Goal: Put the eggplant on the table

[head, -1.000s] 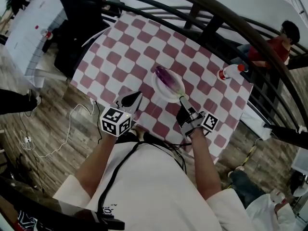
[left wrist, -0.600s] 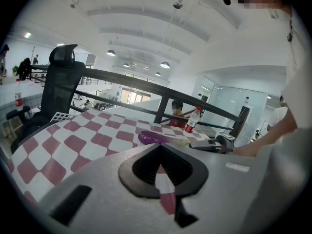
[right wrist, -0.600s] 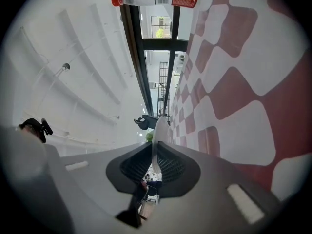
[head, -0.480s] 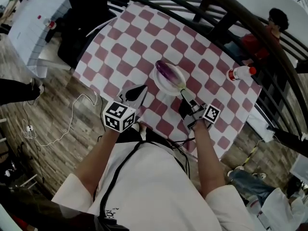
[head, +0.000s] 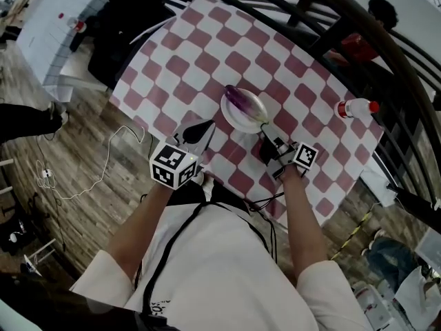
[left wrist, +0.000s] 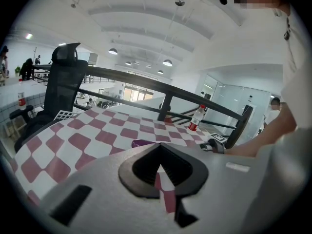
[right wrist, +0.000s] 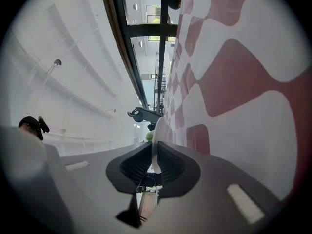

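A purple eggplant [head: 239, 101] with a green stem lies on a white plate [head: 238, 121] over the red-and-white checked table [head: 207, 47]. My right gripper [head: 264, 131] is shut on the plate's near rim [right wrist: 155, 140], which runs between its jaws. Whether the plate rests on the cloth I cannot tell. My left gripper [head: 200, 131] hovers to the left of the plate, near the table's front edge, shut and holding nothing. From the left gripper view only a purple sliver of the eggplant [left wrist: 141, 143] shows above the jaws.
A plastic bottle with a red cap [head: 355, 107] lies at the table's right side. A dark metal railing [head: 331, 19] curves behind the table. A black office chair [left wrist: 63, 77] stands at the far left corner. A person in red sits beyond the railing.
My right gripper has sunk a little towards the cloth with the plate and eggplant. The left gripper has stayed where it was.
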`<state>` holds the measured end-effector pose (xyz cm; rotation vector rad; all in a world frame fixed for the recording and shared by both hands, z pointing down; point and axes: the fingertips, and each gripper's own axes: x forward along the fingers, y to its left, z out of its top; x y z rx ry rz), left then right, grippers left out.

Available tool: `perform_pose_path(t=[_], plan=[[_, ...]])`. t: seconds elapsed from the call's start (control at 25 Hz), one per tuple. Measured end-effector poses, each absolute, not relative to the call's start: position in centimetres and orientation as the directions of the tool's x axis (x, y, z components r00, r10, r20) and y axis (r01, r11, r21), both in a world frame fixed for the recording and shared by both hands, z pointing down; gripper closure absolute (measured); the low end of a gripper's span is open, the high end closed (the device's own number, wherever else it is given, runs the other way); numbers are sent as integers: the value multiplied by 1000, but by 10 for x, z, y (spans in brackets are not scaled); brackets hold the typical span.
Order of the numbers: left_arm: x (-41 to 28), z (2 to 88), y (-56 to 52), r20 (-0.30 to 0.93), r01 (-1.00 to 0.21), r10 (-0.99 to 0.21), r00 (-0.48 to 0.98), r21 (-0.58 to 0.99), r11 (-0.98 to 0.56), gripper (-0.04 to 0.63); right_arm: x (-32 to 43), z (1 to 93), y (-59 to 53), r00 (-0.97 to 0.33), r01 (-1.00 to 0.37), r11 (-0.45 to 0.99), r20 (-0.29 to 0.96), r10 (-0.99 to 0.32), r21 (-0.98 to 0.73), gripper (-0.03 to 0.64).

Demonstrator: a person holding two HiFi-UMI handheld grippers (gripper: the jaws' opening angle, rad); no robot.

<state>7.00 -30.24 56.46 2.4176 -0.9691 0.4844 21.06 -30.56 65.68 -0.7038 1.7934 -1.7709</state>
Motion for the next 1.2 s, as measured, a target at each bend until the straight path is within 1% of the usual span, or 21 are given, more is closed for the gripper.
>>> perform_pose_path(t=[0.28,0.68,1.2], plan=[[68,568,-299,502,-720,-538,677,302,-625,594,203,668,-304,-755,-9,-13,15,-656,-1000,574],[64,570,-291,510,-724,-537,671,297,-623,594,202,678,-300,-756,-25,-37,43,-654,-999,575],[64,565,-282,521,-708,-519,678,273,-651,594,211,700,-297,-713,-127,-95,157,-683,-987,583]])
